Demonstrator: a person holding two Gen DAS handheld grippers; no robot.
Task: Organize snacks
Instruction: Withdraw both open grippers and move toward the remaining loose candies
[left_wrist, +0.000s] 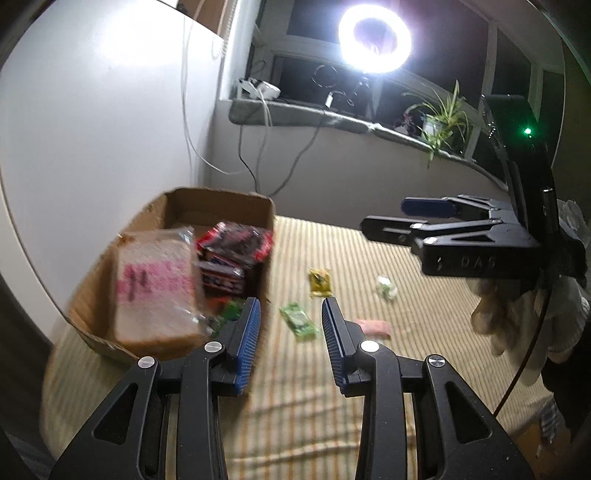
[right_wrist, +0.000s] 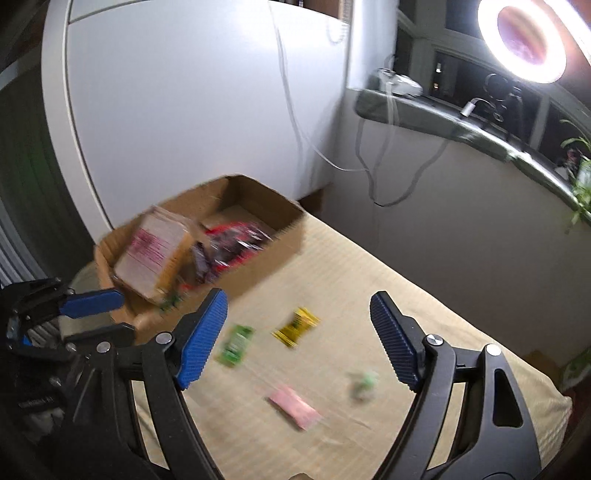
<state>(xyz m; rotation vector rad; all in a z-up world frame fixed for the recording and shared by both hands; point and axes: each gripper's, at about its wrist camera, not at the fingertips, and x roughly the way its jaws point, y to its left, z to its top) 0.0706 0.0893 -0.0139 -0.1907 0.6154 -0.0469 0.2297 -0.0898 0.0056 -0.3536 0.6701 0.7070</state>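
Blue ribbed pads line both of your tools, and neither pair touches anything: your left tool stands partly open with a clear gap, your right tool gapes wide, both empty above the striped beige bedding. Just ahead of the left tool, between its tips, lies a green packet; beyond that sits a yellow packet, to its right a small pale green-and-white wrapper, and a pink packet lies just past the tool's right finger. From your right tool the same four lie spread between and ahead of its fingers, all apart from each other, though blurred. To the left of your left tool, touching nothing of it, stands the cardboard box, holding a bagged loaf of bread leaning at the near side and red snack packs behind it. Farther off, a ring light glares above the window sill, where a potted plant stands.
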